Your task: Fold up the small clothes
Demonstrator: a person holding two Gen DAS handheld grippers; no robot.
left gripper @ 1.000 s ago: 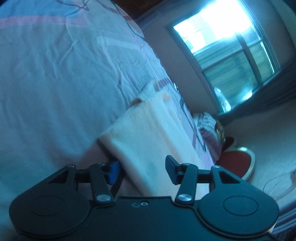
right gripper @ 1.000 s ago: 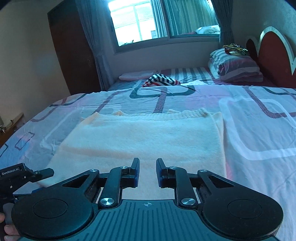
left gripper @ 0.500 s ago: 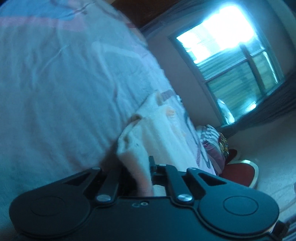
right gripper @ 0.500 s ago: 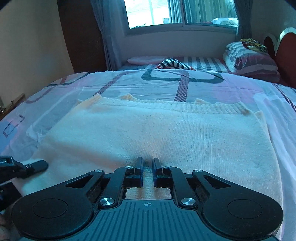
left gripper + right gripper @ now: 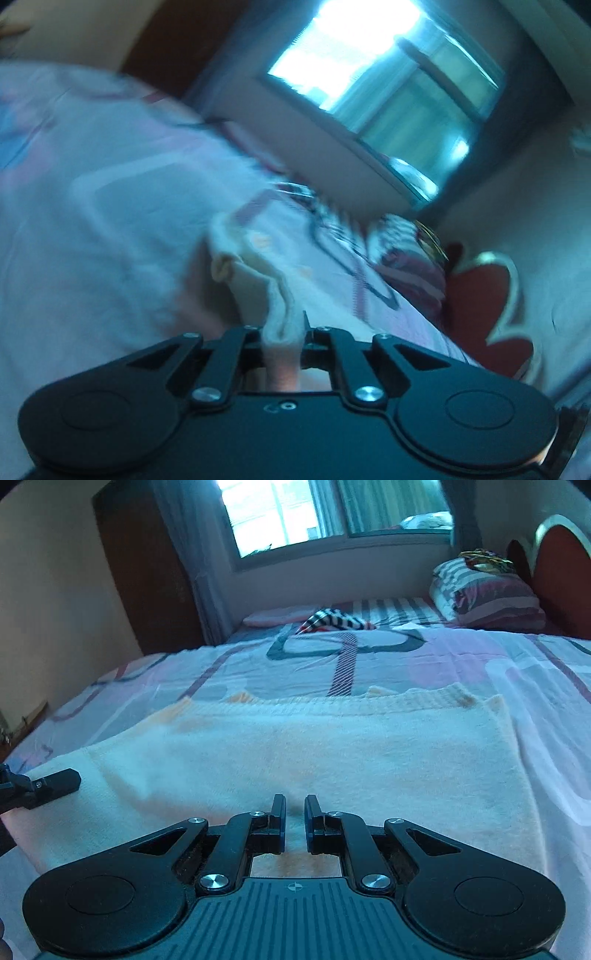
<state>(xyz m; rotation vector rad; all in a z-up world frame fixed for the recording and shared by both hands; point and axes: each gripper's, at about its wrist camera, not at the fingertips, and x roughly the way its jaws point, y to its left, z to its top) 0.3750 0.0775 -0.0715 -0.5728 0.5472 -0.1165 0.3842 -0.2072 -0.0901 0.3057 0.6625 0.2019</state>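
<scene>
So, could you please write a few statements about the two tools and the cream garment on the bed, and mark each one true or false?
1. The left tool is shut on the edge of the cream garment. True.
2. The cream garment hangs fully in the air, clear of the bed. False: most of it lies flat on the bedsheet.
3. The right tool has a fold of the garment between its fingers. True.
4. A striped cloth lies on the bed beyond the garment. True.
5. The striped pillows lie on top of the cream garment. False: they sit by the headboard, apart from it.
</scene>
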